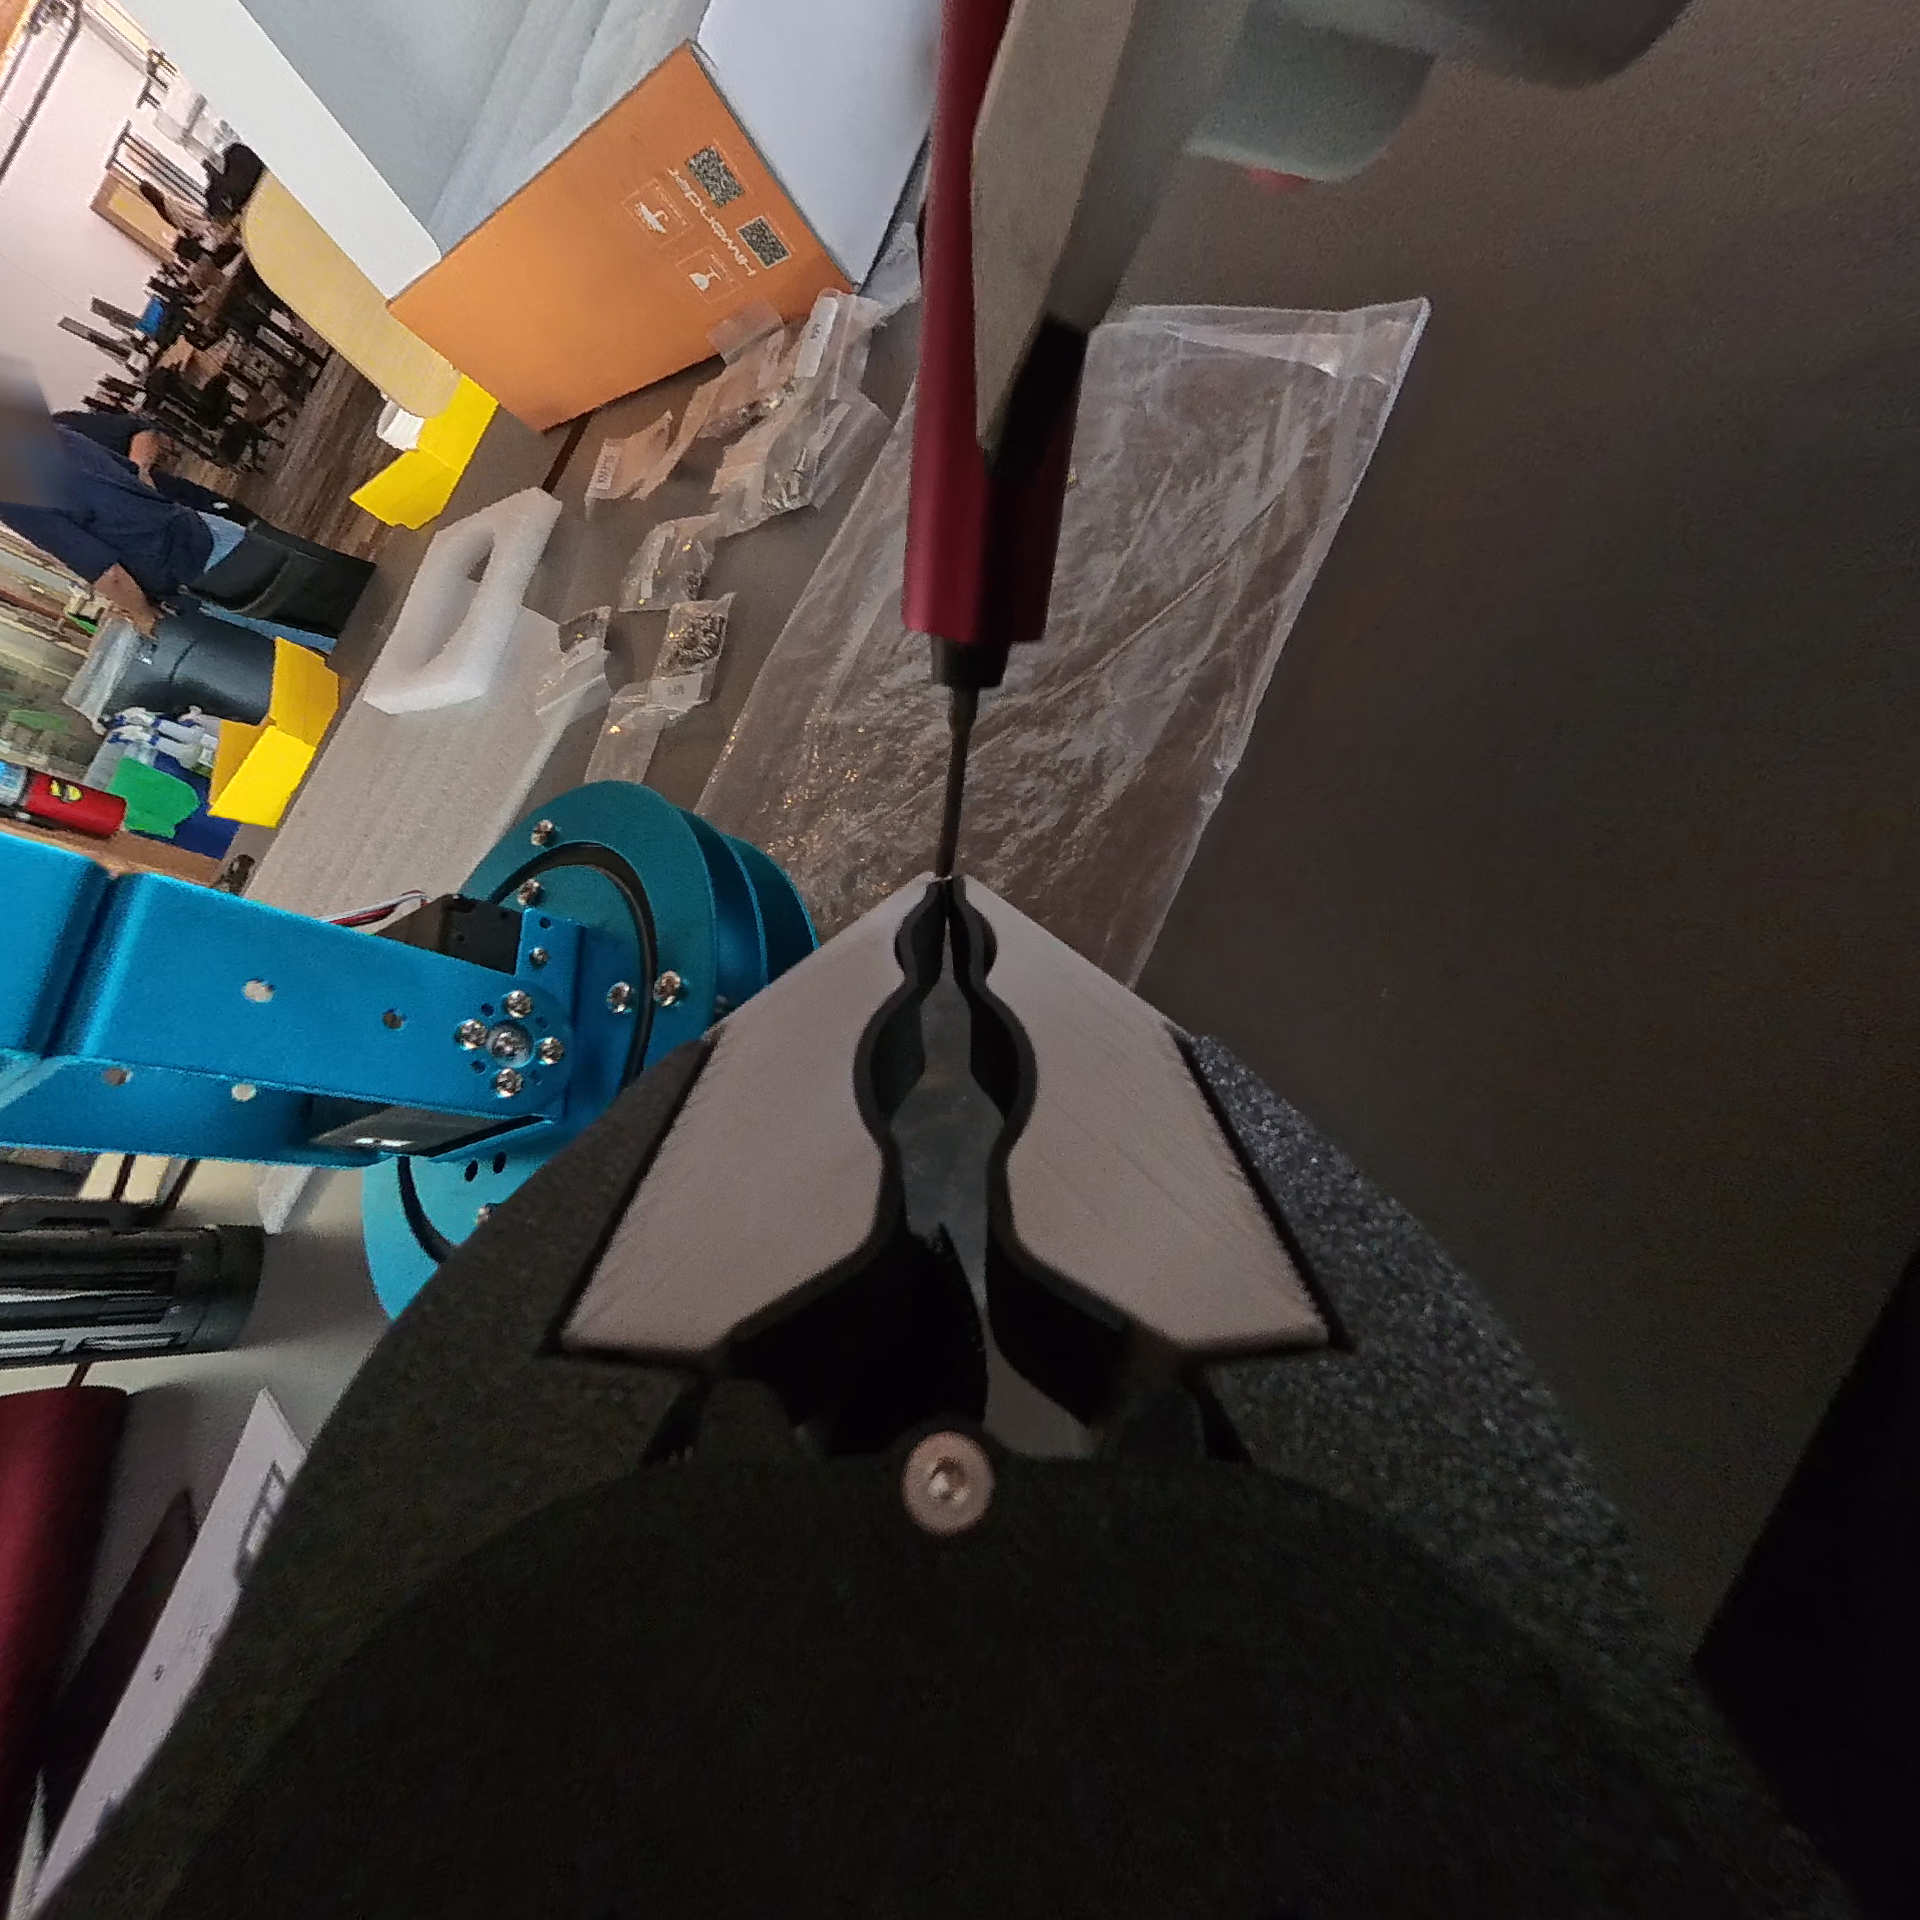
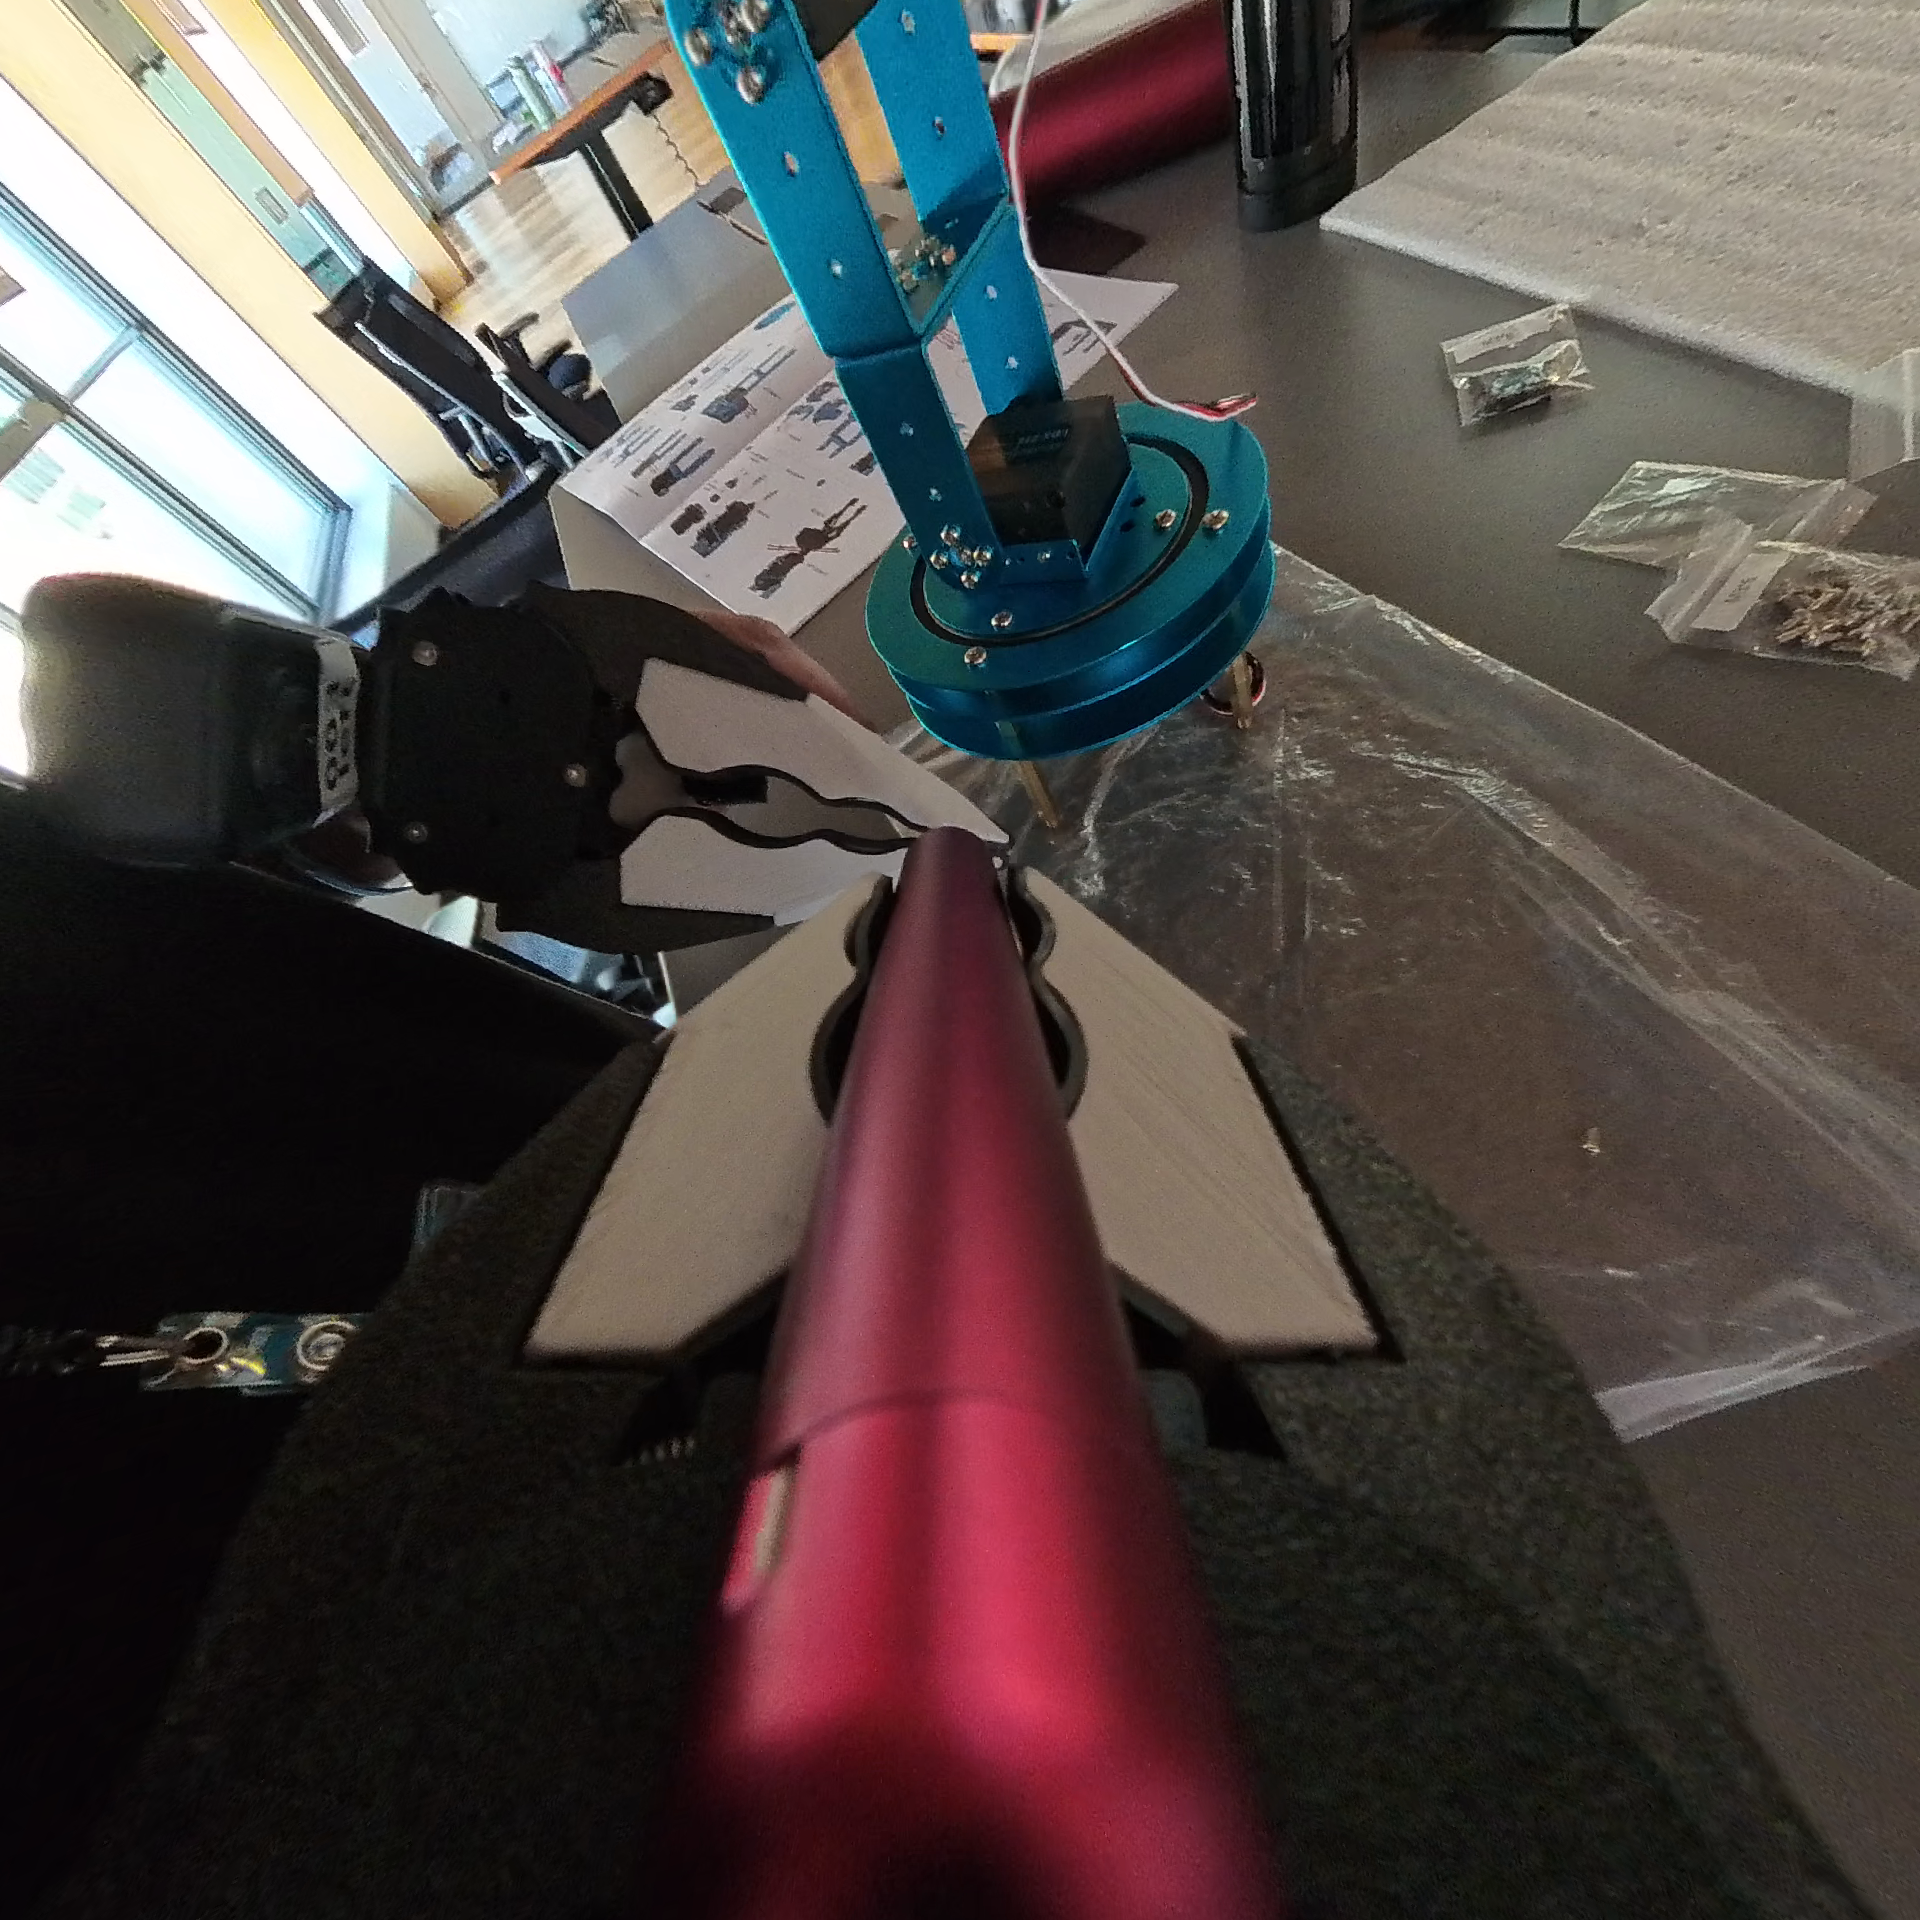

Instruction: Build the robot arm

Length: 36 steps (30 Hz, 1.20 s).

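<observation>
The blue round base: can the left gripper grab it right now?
Probably not. The left gripper has its fingers shut around the screwdriver's thin tip, so they are busy. The blue round base stands close by with nothing between them, so it could after letting go.

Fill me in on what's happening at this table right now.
A person works two handheld grippers. The right gripper is shut on a red screwdriver, whose thin bit meets the tips of the left gripper, which looks closed on something too small to make out. A blue robot arm kit stands beside them on a clear plastic sheet, with small parts bags nearby.
</observation>
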Motion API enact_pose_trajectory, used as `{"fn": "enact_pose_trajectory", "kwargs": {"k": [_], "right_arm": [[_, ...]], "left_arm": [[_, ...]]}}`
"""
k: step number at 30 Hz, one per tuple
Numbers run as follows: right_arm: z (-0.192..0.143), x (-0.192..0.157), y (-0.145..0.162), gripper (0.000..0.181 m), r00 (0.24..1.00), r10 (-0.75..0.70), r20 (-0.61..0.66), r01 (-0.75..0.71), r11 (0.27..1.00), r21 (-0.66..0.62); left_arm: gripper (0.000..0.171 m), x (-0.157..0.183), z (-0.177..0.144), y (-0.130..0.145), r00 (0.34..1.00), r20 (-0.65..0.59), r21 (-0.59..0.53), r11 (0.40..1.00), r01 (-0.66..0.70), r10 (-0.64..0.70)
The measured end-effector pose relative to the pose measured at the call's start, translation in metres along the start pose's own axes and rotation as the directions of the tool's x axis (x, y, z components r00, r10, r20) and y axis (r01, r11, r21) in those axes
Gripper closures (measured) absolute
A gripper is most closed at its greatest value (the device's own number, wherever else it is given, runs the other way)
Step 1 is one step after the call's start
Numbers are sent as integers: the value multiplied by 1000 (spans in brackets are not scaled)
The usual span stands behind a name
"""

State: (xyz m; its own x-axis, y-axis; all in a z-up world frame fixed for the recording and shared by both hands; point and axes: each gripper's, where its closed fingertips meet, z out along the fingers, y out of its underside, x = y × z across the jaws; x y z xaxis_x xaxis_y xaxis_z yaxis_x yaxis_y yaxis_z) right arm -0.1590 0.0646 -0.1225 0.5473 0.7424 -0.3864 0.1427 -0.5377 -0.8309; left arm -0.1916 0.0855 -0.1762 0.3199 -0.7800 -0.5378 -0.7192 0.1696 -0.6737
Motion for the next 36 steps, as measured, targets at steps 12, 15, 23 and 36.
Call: {"fn": "enact_pose_trajectory", "kwargs": {"k": [12, 15, 23, 36], "right_arm": [[-12, -11, -5, 158, 962, 182, 204, -201, 977, 77], [-12, -16, -7, 157, 949, 215, 230, -245, 963, 113], [-20, -37, -29, 159, 893, 335, 300, -428, 839, 336], [-27, -58, -54, 159, 814, 353, 461, -561, 683, 468]], "left_arm": [[171, -6, -21, -20, 957, 108, 187, 940, -285, 269], [171, -11, -28, -23, 908, 168, 202, 888, -412, 383], [171, -43, -58, -48, 706, 401, 142, 721, -678, 584], [163, -69, -89, -71, 498, 473, 73, 531, -844, 727]]}}
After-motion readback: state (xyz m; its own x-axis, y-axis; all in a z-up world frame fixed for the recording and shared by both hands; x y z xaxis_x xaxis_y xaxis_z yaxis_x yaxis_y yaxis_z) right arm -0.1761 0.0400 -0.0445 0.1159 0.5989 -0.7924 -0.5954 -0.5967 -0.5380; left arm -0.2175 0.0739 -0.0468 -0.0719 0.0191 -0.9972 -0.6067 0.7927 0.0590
